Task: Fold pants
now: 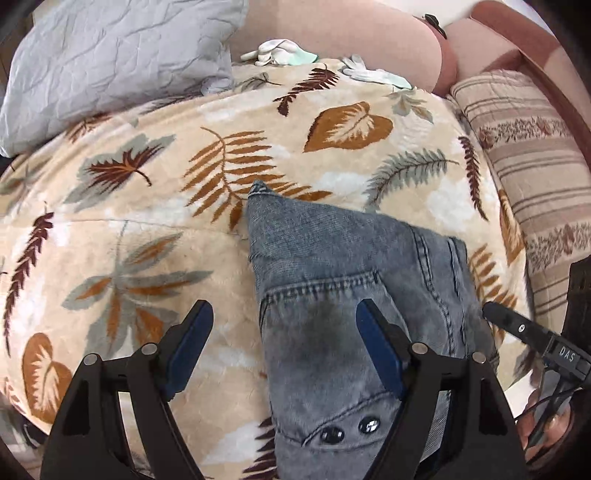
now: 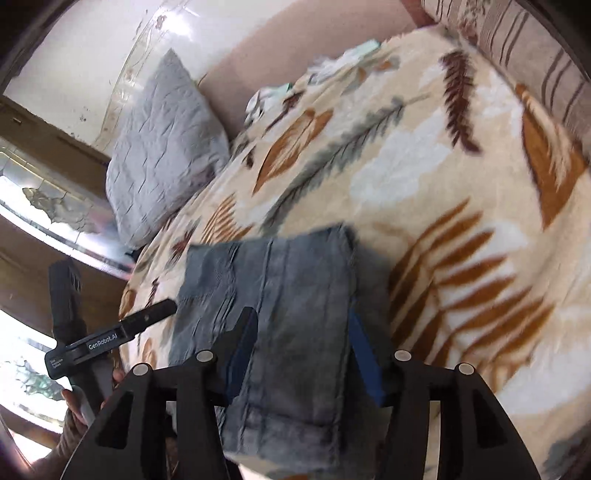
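Grey-blue denim pants (image 1: 332, 280) lie folded in a compact stack on a leaf-patterned blanket (image 1: 147, 206); a pocket seam and two dark rivets show near the camera. My left gripper (image 1: 284, 314) is open, its jaws wide apart, over the stack's left edge, with its right finger (image 1: 376, 343) over the denim. In the right wrist view the pants (image 2: 295, 295) lie under my right gripper (image 2: 301, 321), which is open with its jaws either side of the stack. The other gripper's finger shows at the edge of each view: the right gripper's finger (image 1: 517, 325) and the left gripper's finger (image 2: 147, 317).
A grey quilted pillow (image 1: 110, 66) lies at the blanket's far left, against a pink headboard (image 1: 351, 33). White gloves (image 1: 280, 51) lie at the blanket's far edge. A striped cushion (image 1: 528, 155) runs along the right side. A wall and a window are at the left in the right wrist view.
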The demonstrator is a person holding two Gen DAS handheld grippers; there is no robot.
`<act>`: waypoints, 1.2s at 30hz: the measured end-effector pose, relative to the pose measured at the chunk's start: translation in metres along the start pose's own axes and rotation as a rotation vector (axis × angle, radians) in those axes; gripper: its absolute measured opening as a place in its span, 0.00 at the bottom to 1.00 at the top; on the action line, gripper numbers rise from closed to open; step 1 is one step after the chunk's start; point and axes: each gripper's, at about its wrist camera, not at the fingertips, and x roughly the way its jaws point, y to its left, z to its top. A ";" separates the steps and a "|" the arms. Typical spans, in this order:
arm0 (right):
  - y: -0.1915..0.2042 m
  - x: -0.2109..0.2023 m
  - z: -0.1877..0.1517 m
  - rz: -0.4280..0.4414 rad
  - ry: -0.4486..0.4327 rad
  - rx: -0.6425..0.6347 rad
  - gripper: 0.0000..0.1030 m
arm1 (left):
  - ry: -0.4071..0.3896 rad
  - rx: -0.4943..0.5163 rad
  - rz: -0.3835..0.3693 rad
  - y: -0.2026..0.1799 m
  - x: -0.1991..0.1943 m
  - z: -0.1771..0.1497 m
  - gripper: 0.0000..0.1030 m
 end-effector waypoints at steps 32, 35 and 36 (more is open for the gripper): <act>-0.026 -0.014 -0.015 -0.048 -0.034 0.076 0.60 | 0.134 -0.109 -0.291 0.042 0.008 -0.026 0.80; -0.042 0.012 -0.013 0.011 0.005 0.131 0.60 | 0.242 -0.170 -0.365 0.046 0.039 -0.025 0.80; -0.039 0.013 -0.011 0.058 0.000 0.130 0.61 | 0.281 -0.189 -0.406 0.046 0.048 -0.028 0.80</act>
